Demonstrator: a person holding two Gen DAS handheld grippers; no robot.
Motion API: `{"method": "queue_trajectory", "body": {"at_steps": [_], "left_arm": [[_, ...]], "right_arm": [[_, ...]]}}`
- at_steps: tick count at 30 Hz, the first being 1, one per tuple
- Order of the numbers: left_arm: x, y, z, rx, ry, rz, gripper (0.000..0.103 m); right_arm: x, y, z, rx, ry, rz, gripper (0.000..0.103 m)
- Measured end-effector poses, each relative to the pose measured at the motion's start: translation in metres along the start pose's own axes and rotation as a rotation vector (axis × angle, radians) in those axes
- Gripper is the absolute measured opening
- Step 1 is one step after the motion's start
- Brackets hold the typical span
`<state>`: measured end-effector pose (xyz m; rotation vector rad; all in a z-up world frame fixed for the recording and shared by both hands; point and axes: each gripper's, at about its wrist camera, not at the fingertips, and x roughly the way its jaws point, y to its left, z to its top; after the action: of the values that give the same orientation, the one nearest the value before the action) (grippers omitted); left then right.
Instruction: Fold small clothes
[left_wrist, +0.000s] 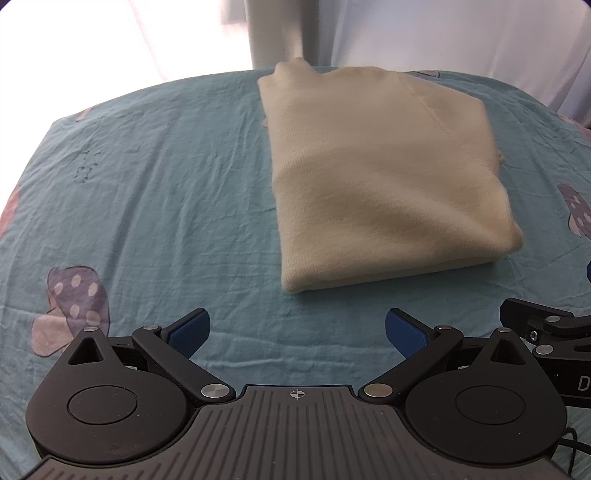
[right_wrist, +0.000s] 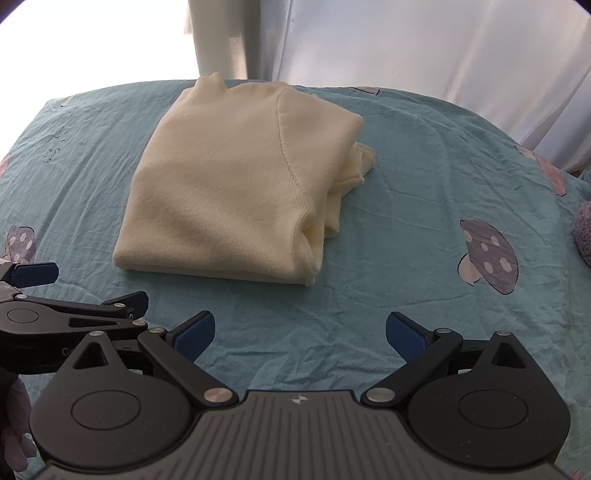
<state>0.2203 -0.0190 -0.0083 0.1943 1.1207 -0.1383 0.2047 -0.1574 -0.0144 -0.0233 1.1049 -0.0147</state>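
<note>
A cream knit sweater (left_wrist: 376, 177) lies folded into a thick rectangle on the blue mushroom-print sheet (left_wrist: 147, 177). It also shows in the right wrist view (right_wrist: 229, 184), with loose edges sticking out on its right side. My left gripper (left_wrist: 297, 330) is open and empty, held just in front of the sweater's near edge. My right gripper (right_wrist: 300, 332) is open and empty, also short of the sweater. The left gripper's body shows at the left of the right wrist view (right_wrist: 70, 317).
The sheet (right_wrist: 424, 177) covers a bed that ends at a bright curtain (right_wrist: 443, 44) and a grey post (left_wrist: 273, 29) at the back. A purple fuzzy item (right_wrist: 583, 232) lies at the far right edge.
</note>
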Motion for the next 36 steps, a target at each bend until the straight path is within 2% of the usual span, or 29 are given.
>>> {"method": "queue_trajectory", "body": {"at_steps": [36], "left_arm": [[-0.0042,0.0023,-0.0036,-0.017,-0.006,0.000,0.103]], "right_arm": [[-0.0062,-0.0022,-0.0030,-0.001,-0.029,0.003,0.099]]}}
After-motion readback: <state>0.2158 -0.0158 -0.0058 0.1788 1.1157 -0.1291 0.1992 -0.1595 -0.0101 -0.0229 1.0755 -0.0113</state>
